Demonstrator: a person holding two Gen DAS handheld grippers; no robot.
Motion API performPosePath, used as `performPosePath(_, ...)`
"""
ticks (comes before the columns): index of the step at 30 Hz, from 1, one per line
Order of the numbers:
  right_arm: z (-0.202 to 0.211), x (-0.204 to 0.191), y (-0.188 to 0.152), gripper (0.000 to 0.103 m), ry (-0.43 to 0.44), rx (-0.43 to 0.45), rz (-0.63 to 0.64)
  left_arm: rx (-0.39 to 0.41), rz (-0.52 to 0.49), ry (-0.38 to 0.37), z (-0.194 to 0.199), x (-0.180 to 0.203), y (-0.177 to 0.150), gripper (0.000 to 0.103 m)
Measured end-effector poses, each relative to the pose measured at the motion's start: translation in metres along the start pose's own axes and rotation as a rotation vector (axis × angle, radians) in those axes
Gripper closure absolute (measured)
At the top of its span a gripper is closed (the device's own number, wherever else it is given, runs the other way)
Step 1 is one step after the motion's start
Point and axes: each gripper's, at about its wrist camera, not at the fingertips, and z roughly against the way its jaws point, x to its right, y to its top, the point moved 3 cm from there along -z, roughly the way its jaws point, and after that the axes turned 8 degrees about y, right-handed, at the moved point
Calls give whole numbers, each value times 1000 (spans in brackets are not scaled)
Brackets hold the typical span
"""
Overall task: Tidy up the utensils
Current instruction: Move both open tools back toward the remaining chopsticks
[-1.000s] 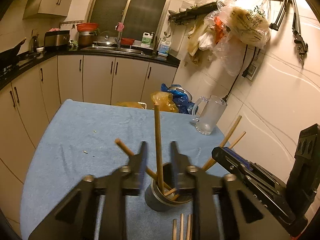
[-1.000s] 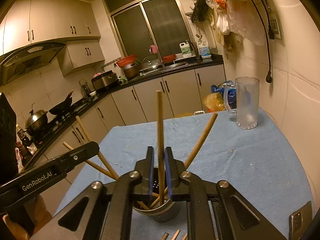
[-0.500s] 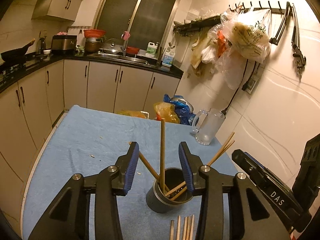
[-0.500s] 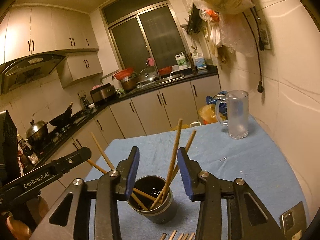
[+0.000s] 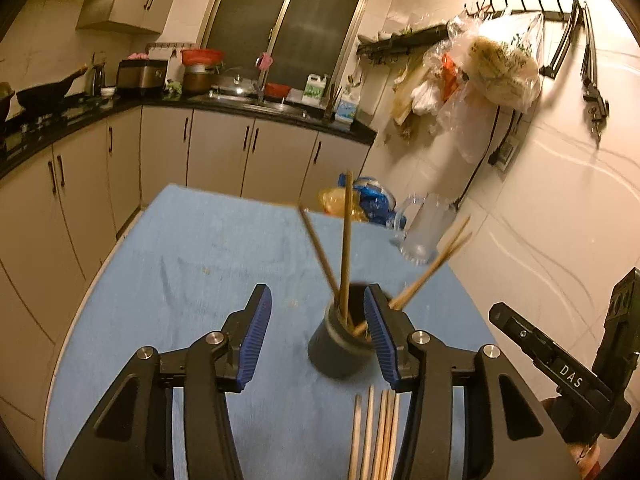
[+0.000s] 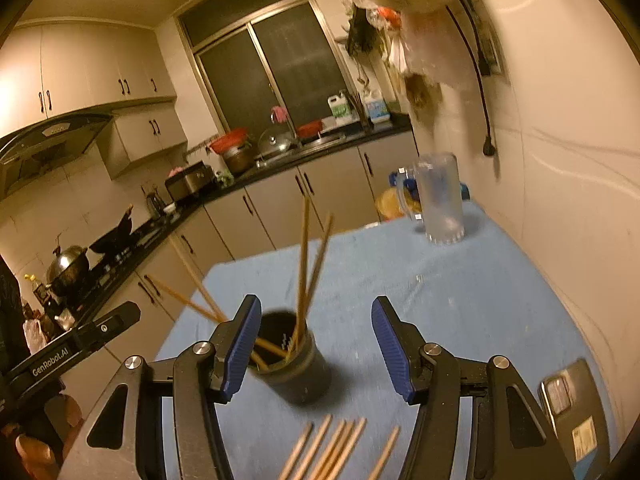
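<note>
A dark round holder (image 5: pixel 340 346) (image 6: pixel 290 364) stands on the blue table cloth (image 5: pixel 192 264) with several wooden chopsticks (image 5: pixel 345 240) (image 6: pixel 305 256) leaning out of it. More loose chopsticks (image 5: pixel 376 436) (image 6: pixel 332 448) lie flat on the cloth in front of it. My left gripper (image 5: pixel 318 338) hovers just short of the holder, jaws opening, nothing pressed between the blue pads. My right gripper (image 6: pixel 316 344) sits to the holder's right and back from it, jaws opening too and gripping nothing. Each gripper shows in the other's view: the right one (image 5: pixel 560 368), the left one (image 6: pixel 60 356).
A clear glass mug (image 5: pixel 422 230) (image 6: pixel 440 200) stands at the far right of the table near the wall. A phone (image 6: pixel 572 412) lies at the near right. Plastic bags (image 5: pixel 492 64) hang from wall hooks. Cabinets and a counter (image 5: pixel 248 108) run behind the table.
Both grippers let go of upright chopsticks, which dropped into the holder, and their jaws spread apart. Both pulled back from the holder, so more loose chopsticks show in front.
</note>
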Motion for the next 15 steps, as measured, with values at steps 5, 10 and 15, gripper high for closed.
performPosePath(5, 6, 16, -37, 41, -18, -73, -20, -79, -14, 13, -9, -5, -36, 56)
performPosePath(10, 8, 41, -82, 45, -38, -148, -93, -174, -5, 2, -20, -11, -84, 56)
performPosePath(15, 10, 53, -112, 60, -53, -192, -144, -244, -53, -11, -24, -4, -128, 56)
